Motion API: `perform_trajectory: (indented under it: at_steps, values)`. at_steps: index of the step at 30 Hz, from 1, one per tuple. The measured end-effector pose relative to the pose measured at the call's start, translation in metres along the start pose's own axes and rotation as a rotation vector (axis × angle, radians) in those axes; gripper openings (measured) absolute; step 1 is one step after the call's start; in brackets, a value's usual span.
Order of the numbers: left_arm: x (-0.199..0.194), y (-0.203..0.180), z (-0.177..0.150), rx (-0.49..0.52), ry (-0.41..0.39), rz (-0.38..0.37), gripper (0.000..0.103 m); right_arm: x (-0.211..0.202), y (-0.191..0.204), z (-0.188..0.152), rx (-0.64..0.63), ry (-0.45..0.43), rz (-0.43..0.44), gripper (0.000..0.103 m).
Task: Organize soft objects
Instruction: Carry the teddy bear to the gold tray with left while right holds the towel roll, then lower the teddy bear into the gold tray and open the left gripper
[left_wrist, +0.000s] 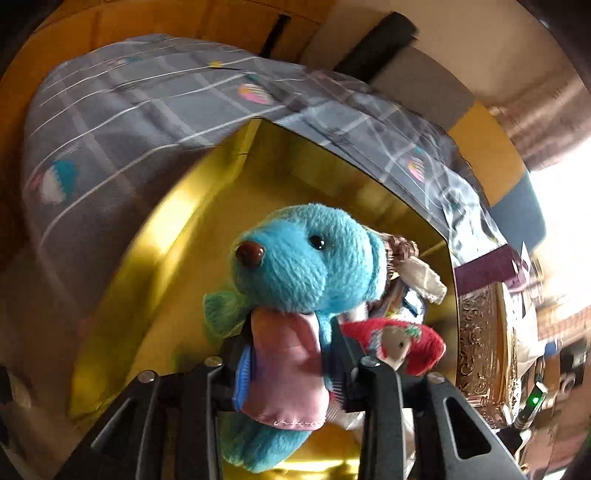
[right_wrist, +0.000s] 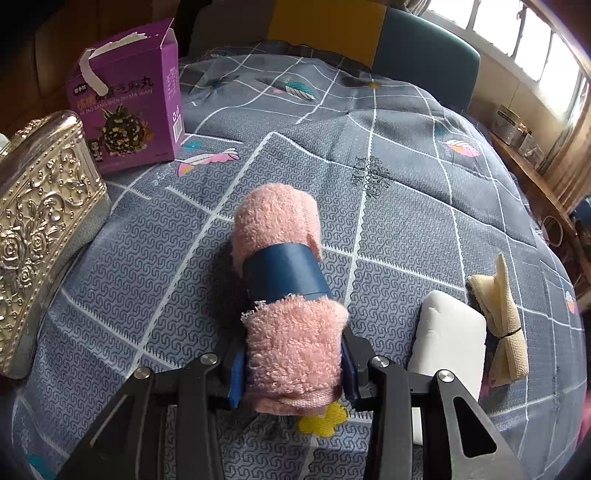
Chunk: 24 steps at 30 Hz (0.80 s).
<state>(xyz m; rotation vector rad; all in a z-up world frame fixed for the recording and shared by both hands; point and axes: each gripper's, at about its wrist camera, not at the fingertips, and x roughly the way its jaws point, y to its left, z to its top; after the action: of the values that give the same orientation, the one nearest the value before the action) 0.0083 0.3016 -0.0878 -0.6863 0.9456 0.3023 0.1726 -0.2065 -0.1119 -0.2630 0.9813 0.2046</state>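
A blue plush bear (left_wrist: 303, 266) in a pink dress sits between the fingers of my left gripper (left_wrist: 290, 332), whose pads touch the dress on both sides. It hangs over the inside of a yellow box (left_wrist: 155, 266). A red plush toy (left_wrist: 413, 343) and some other soft pieces lie in that box behind the bear. In the right wrist view, my right gripper (right_wrist: 293, 347) is shut on the near end of a rolled pink towel (right_wrist: 277, 221) with a blue band around it. The towel's far end rests on the grey bedspread (right_wrist: 406, 184).
A gold embossed box (right_wrist: 40, 221) and a purple carton (right_wrist: 129, 103) stand on the bedspread to the left of the towel. A white soft block (right_wrist: 450, 332) and a tied beige cloth (right_wrist: 502, 314) lie to its right. The bedspread (left_wrist: 129, 122) surrounds the yellow box.
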Motion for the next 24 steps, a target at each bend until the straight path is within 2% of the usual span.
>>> perform_trajectory:
  at_steps: [2, 4, 10, 14, 18, 22, 23, 24]
  values:
    - [0.014, -0.006, 0.001, 0.012, 0.027, 0.062, 0.04, 0.0, 0.0, 0.0, -0.002, 0.0, 0.0, 0.04]
    - [0.025, -0.012, 0.002, 0.052, 0.047, 0.094, 0.043, -0.001, 0.0, -0.001, -0.003, 0.001, 0.001, 0.04]
    - [0.015, -0.021, -0.01, 0.157, -0.037, 0.279, 0.046, -0.001, 0.0, -0.001, -0.002, 0.002, 0.003, 0.041]
    - [0.007, -0.024, -0.019, 0.209, -0.074, 0.312, 0.05, -0.001, 0.0, 0.0, -0.002, 0.003, 0.002, 0.041]
    - [0.013, -0.026, -0.015, 0.224, -0.039, 0.289, 0.058, -0.001, 0.0, 0.0, 0.0, 0.006, 0.001, 0.041]
    - [0.002, -0.036, -0.014, 0.258, -0.092, 0.292, 0.059, -0.001, -0.002, 0.001, 0.015, 0.013, 0.005, 0.042]
    - [-0.002, -0.039, -0.015, 0.266, -0.108, 0.29, 0.059, -0.001, -0.004, 0.001, 0.024, 0.016, 0.003, 0.043]
    - [-0.005, -0.041, -0.016, 0.275, -0.12, 0.288, 0.059, -0.001, -0.006, 0.001, 0.032, 0.019, -0.007, 0.05]
